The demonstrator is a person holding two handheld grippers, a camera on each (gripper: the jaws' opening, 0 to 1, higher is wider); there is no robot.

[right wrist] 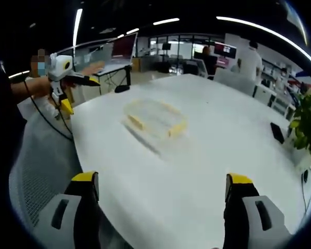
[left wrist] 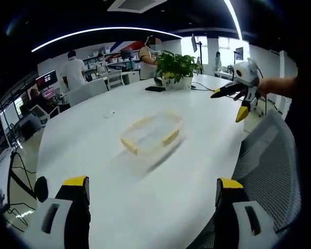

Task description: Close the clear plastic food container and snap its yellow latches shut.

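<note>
The clear food container with yellow latches lies flat on the white worktop, near its middle and well apart from both tools. The left hand-held gripper is released, jaws spread wide above the near edge, holding nothing. The right hand-held gripper is likewise released and empty. In the left gripper view a potted plant and a dark phone sit at the far end. A mesh chair stands at the right.
</note>
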